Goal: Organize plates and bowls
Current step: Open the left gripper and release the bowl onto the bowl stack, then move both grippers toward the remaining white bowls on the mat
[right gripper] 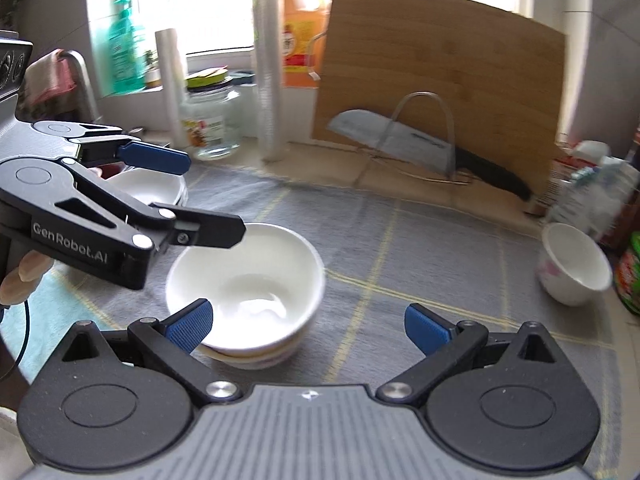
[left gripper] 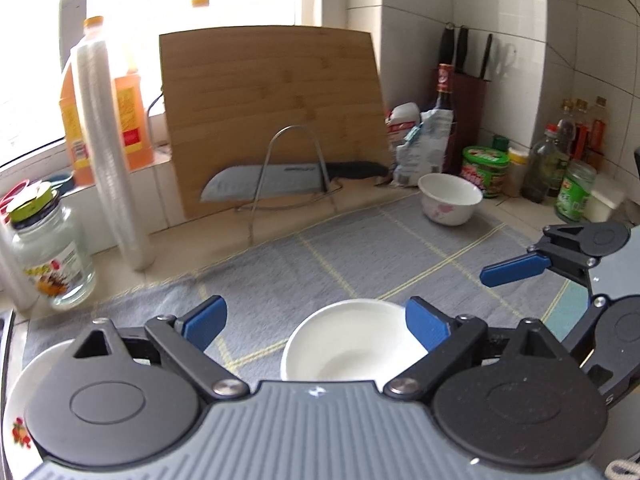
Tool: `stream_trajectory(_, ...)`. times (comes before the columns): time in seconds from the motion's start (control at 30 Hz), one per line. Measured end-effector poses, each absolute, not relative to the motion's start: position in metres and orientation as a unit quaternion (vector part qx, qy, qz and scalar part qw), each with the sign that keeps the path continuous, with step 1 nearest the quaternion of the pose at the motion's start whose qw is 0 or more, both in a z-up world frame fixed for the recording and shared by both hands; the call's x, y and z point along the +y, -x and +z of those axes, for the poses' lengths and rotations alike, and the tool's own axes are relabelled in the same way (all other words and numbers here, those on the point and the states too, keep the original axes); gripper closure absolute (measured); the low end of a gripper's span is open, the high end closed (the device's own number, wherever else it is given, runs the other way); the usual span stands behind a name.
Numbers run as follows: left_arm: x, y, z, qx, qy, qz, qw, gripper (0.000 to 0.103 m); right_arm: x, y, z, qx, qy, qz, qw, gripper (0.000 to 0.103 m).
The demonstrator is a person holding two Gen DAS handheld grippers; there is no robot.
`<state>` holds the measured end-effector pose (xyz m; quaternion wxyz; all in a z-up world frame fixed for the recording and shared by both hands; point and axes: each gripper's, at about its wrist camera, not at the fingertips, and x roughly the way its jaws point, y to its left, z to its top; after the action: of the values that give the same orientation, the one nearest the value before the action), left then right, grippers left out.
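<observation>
Knife [left gripper: 280, 184] and cutting board [left gripper: 272, 116] behind bowl [left gripper: 344, 344]

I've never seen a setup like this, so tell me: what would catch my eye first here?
Probably the white bowl stacked on another in the middle of the grey checked cloth, with two open blue-tipped grippers, left and right, poised around it. Behind, a big wooden cutting board leans at the window, a large knife resting in a wire rack before it.

white bowls [right gripper: 244, 280] stacked upright, small bowl [right gripper: 574, 268] tilted
</observation>
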<state>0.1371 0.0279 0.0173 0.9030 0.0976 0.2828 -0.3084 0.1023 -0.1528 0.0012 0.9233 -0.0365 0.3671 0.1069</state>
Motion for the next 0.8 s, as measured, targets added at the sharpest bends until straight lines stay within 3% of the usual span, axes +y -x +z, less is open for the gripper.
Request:
stream_trajectory(0.63,-0.126,-0.127,0.015,0.299,-0.036,-0.256,0.919,0.007,-0.341,-0.116,-0.007,0.389,0.046,0.109,0.914,0.000)
stream_trajectory(0.8,-0.169,-0.131,0.008,0.294,-0.059,-0.277,0.913,0.006,-0.379,-0.127,-0.008,0.395,0.053,0.083,0.914,0.000)
